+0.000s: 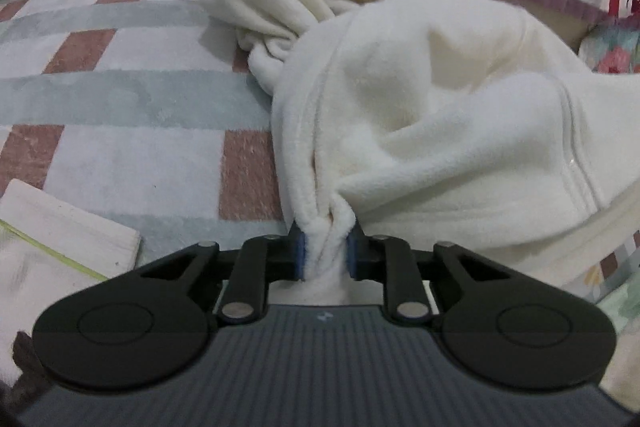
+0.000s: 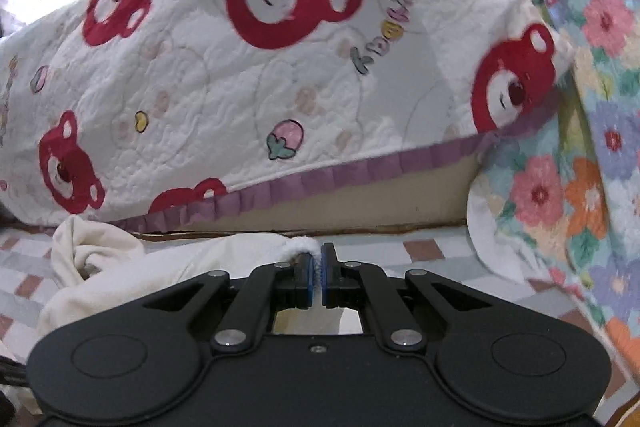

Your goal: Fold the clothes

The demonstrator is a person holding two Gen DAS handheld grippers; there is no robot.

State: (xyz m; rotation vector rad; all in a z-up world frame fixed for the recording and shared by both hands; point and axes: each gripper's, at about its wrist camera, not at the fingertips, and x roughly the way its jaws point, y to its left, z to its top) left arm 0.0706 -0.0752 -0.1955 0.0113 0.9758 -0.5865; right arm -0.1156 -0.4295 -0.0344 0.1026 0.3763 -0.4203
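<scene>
I am gripping one cream fleece garment (image 1: 420, 131) with both grippers: my left gripper (image 1: 325, 259) is pinching a bunched fold, my right gripper (image 2: 317, 277) its thin edge, over the checked pastel blanket (image 1: 132, 107).

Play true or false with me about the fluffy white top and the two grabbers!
1. The left gripper is pinching a bunch of the white fleece top. True.
2. The right gripper is wide open and holds nothing. False: its pads are closed on a thin edge of the white fleece top.
3. The quilt behind the top has red bear faces on it. True.
4. The top lies on a plain black bedsheet. False: the blanket under it is checked in white, grey and pinkish brown.
5. The top is already folded into a neat square. False: it is bunched up and twisted.
</scene>
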